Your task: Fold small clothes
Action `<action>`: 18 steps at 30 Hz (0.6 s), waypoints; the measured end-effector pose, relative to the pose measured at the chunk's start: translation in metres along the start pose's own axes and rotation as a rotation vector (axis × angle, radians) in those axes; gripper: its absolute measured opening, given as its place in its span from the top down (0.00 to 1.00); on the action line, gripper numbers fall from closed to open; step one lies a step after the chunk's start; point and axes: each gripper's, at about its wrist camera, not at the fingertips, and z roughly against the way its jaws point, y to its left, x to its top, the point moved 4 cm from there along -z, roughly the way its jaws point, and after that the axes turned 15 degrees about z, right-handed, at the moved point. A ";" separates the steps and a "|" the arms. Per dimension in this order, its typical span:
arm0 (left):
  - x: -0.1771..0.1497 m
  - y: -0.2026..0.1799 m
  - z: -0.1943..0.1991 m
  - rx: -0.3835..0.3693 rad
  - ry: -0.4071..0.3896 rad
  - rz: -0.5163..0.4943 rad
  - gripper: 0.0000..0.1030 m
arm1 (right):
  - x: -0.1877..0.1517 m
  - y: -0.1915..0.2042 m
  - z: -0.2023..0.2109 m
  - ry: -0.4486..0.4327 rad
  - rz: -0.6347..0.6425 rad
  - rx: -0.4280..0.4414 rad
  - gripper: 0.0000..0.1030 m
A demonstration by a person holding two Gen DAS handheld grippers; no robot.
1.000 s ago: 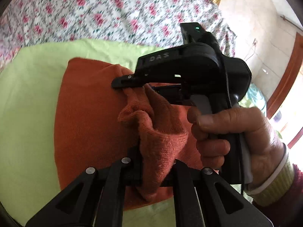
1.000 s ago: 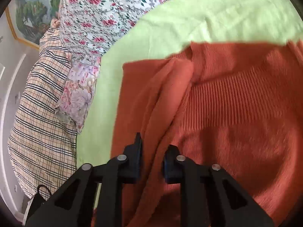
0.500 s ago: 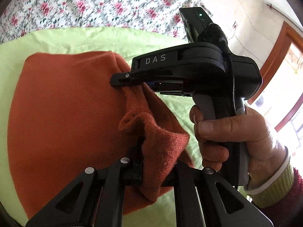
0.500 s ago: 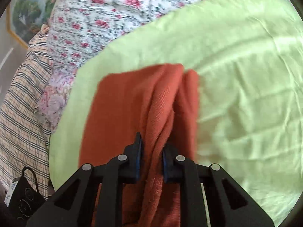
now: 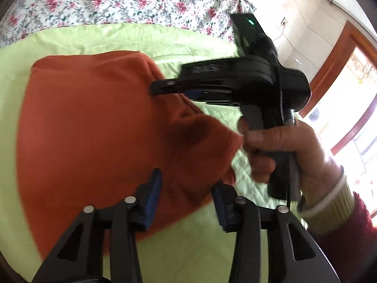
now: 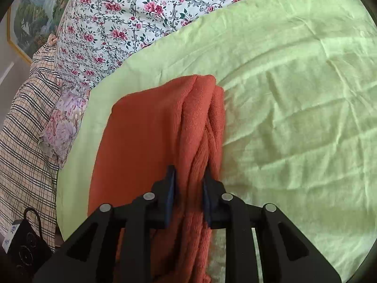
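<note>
An orange knit garment (image 5: 89,127) lies folded over on a light green sheet (image 5: 188,247). My left gripper (image 5: 186,195) is open, its fingers spread over the garment's near edge and holding nothing. My right gripper (image 6: 188,188) has its jaws closed on a bunched fold of the garment (image 6: 165,129) at its right edge; it also shows in the left wrist view (image 5: 160,87), reaching in from the right with a hand on its handle.
The green sheet (image 6: 294,94) covers a bed with a floral quilt (image 6: 132,18) behind it. A checked cloth (image 6: 26,122) and a black device (image 6: 23,247) lie at the left. A wooden door frame (image 5: 329,70) stands at the right.
My left gripper has opened and let go of the garment's bunched edge, which has dropped flat. My right gripper still holds its fold and has carried it over, so the garment lies narrower.
</note>
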 end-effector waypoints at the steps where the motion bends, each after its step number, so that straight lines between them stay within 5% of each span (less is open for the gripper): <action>1: 0.000 0.005 0.009 -0.003 -0.005 0.006 0.52 | -0.001 0.002 0.003 -0.001 0.004 -0.005 0.70; 6: 0.002 0.052 0.055 0.040 -0.061 0.092 0.34 | -0.012 0.006 0.023 -0.016 0.000 -0.011 0.41; 12: 0.037 0.130 0.052 0.045 -0.046 0.298 0.22 | -0.024 -0.001 0.020 -0.004 -0.070 0.073 0.38; 18: 0.061 0.175 0.007 -0.047 0.052 0.431 0.28 | -0.025 -0.006 -0.003 0.038 -0.119 0.115 0.38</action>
